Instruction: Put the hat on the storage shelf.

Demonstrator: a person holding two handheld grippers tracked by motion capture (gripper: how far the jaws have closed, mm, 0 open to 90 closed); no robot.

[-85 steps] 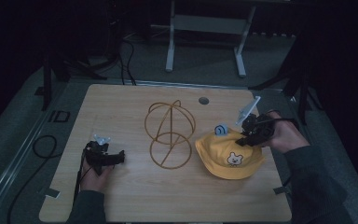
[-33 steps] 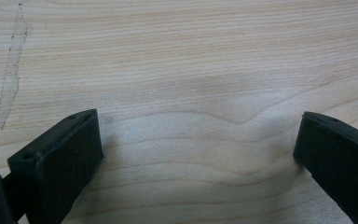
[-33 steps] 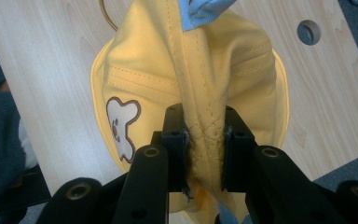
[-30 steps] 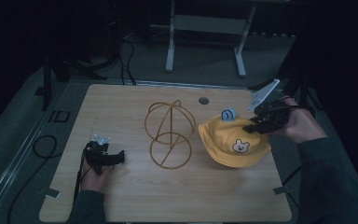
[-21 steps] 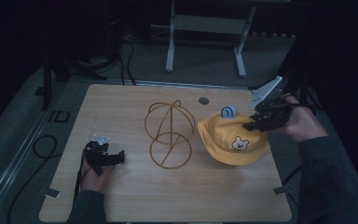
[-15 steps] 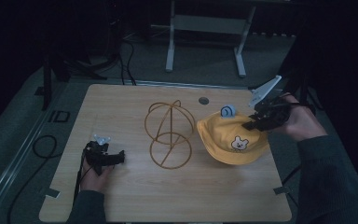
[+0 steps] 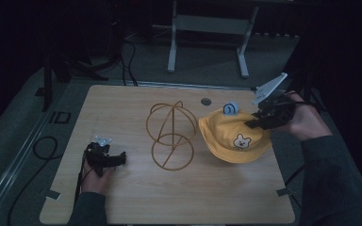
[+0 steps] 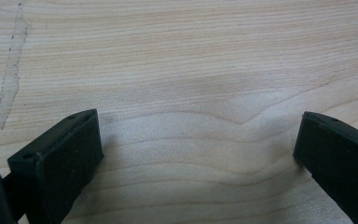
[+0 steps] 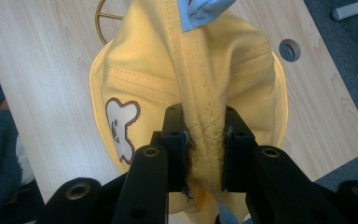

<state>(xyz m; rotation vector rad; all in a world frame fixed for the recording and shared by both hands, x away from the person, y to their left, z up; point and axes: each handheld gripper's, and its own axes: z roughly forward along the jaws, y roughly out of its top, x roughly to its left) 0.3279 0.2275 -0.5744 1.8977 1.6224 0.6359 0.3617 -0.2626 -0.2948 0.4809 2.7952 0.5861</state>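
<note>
A: High view. What did the right tool hold, and where?

B: It pinched the brim of the yellow hat at the hat's far-right edge. The hat hung tilted over the right half of the wooden surface, its bear patch facing the camera and a blue ear at its far rim. It sat just beside the wire stand, a sphere of hoops on a ring base at mid-surface, with nothing on it. The left tool lay low at the near-left of the surface, well apart from the hat.

A: Left gripper view?

B: The left tool's jaws were spread wide over bare wood grain, nothing between them.

A: Right gripper view?

B: The right tool was pressed together on a gathered fold of the yellow hat. The hollow of the crown could not be seen, so its contents could not be told. The bear patch lay left of the jaws and the blue ear at the top.
</note>
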